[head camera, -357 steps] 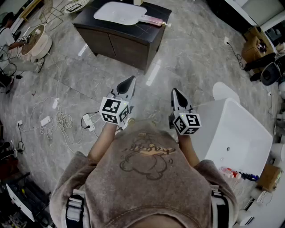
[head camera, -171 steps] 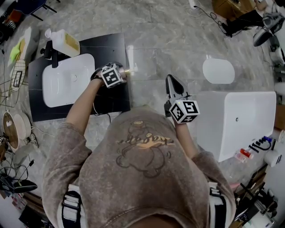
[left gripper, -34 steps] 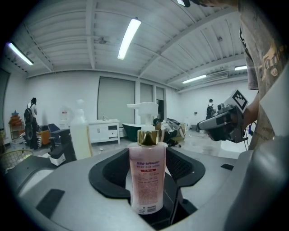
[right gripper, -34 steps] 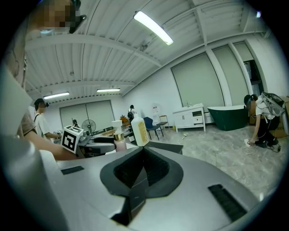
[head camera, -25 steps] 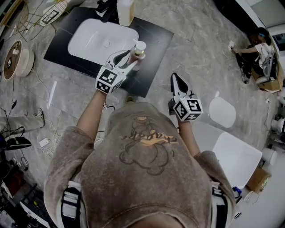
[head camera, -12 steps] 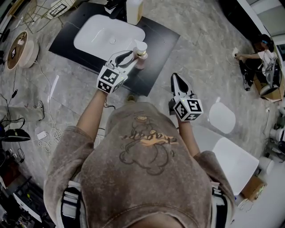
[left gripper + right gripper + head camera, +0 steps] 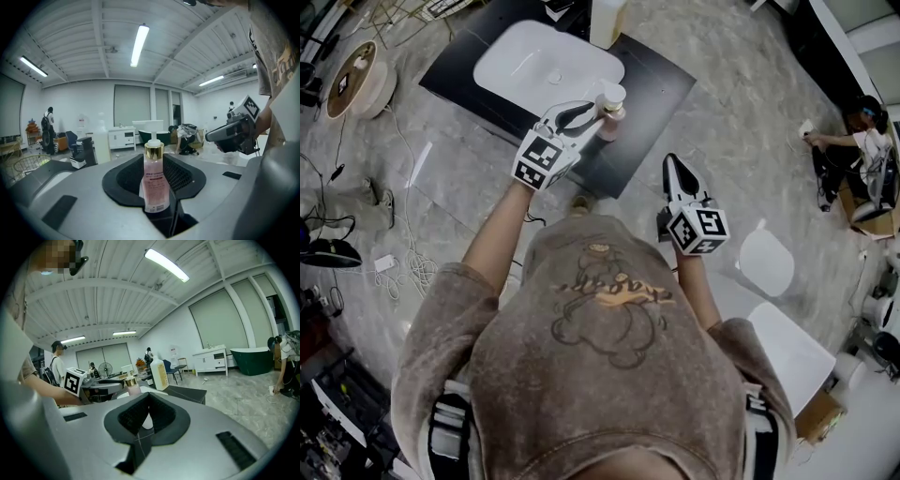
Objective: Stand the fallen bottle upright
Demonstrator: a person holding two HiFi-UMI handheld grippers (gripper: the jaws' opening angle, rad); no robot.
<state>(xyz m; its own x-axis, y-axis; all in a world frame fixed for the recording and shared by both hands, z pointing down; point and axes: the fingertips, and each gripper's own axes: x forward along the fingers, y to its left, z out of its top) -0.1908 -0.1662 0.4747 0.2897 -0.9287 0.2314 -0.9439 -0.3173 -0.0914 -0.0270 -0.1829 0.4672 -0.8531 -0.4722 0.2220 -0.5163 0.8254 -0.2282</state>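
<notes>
Left gripper view had it: the left claw [image 7: 157,165], jaws just closing in, was clamped on the bottle [image 7: 155,183] at centre frame. It was upright, clear plastic with pink liquid, a shiny gold collar and a white pump, label print too small to read. In the head view it sat upper centre at the flat black desk [image 7: 654,82], beside the glossy white basin [image 7: 546,66]. Right claw [image 7: 149,404] was pinched closed, empty.
</notes>
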